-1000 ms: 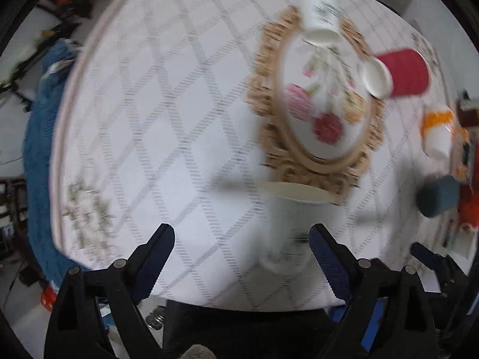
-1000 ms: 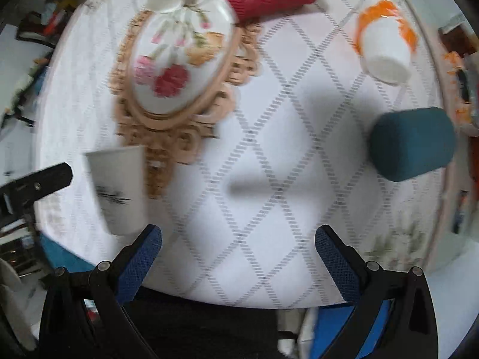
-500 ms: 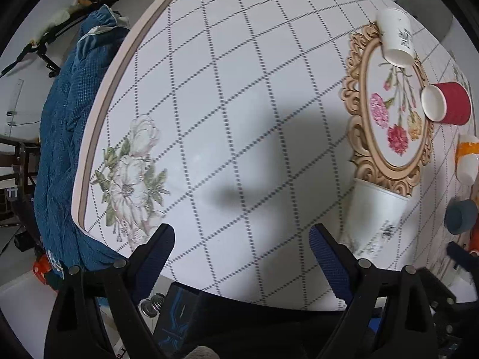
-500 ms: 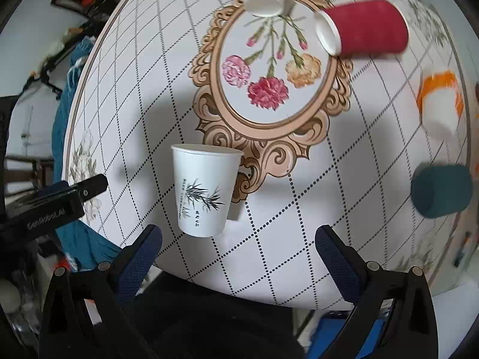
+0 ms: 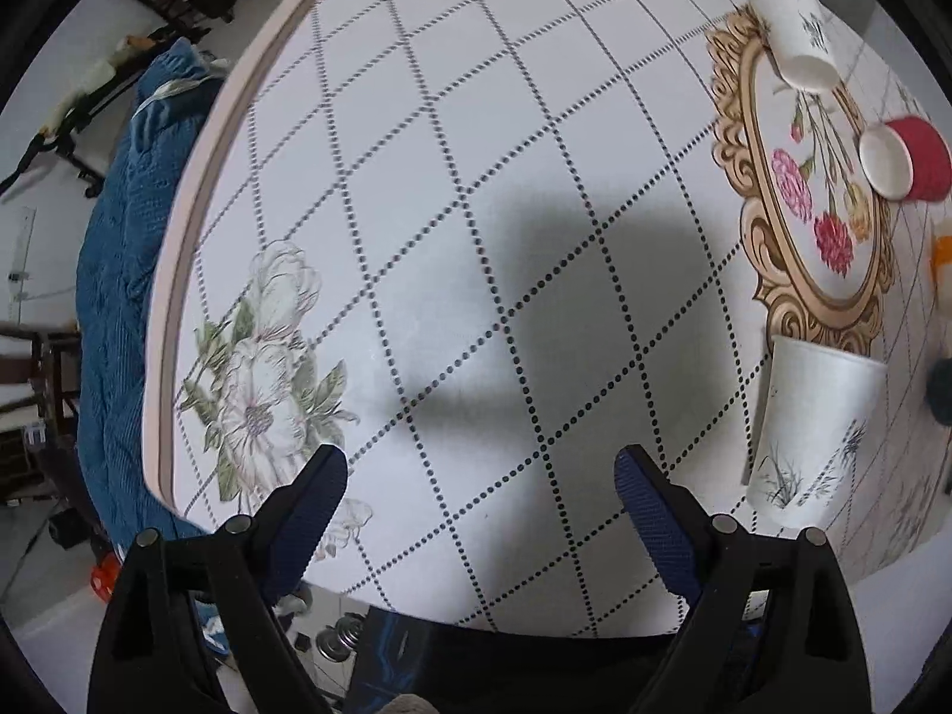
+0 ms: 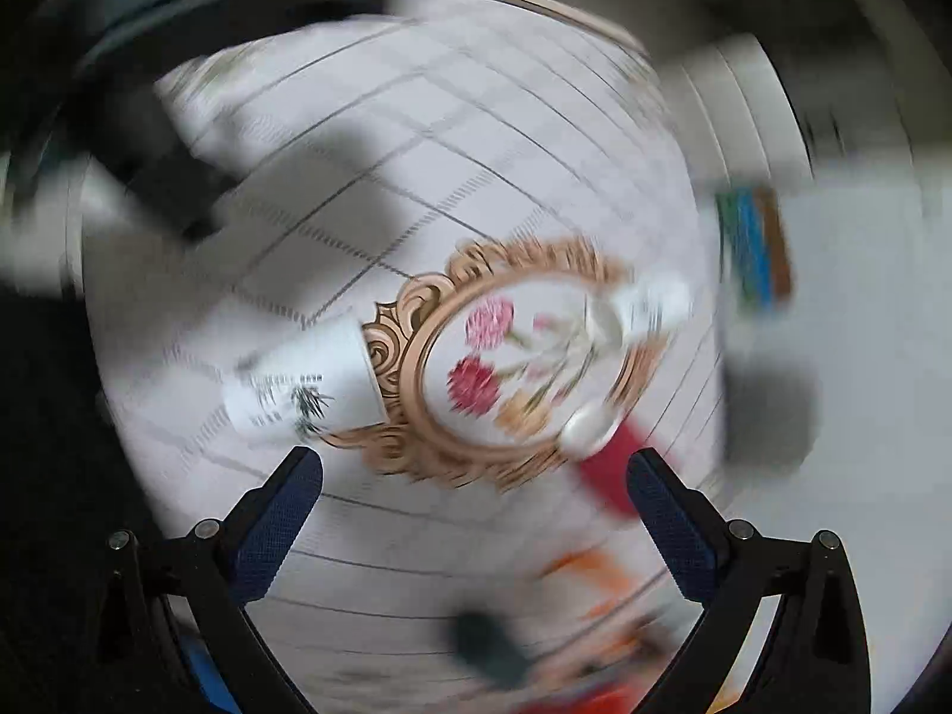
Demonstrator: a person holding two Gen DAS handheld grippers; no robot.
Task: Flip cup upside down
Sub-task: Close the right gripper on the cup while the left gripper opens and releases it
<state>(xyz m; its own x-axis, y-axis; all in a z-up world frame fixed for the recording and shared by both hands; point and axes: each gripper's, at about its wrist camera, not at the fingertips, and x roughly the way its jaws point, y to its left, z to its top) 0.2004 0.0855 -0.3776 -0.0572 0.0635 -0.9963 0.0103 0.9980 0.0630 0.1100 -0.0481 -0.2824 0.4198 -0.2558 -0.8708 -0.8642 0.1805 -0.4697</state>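
Note:
A white paper cup with a bamboo print [image 5: 812, 425] stands mouth down on the table, at the lower right of the left wrist view, next to the gold ornate frame print [image 5: 815, 226]. It also shows in the blurred right wrist view [image 6: 303, 384], left of the frame print. My left gripper [image 5: 482, 511] is open and empty, above bare tablecloth left of the cup. My right gripper [image 6: 476, 506] is open and empty, above the table.
A second white cup [image 5: 797, 30] and a red cup [image 5: 907, 157] lie on their sides by the frame print. An orange-and-white cup [image 5: 943, 265] and a dark teal cup [image 5: 941, 390] sit at the right edge. The table's rim [image 5: 178, 250] curves at left above blue cloth.
The left gripper has drifted left, so the white cup sits further right in its view. The right gripper has swung round fast; its view is now blurred and rotated.

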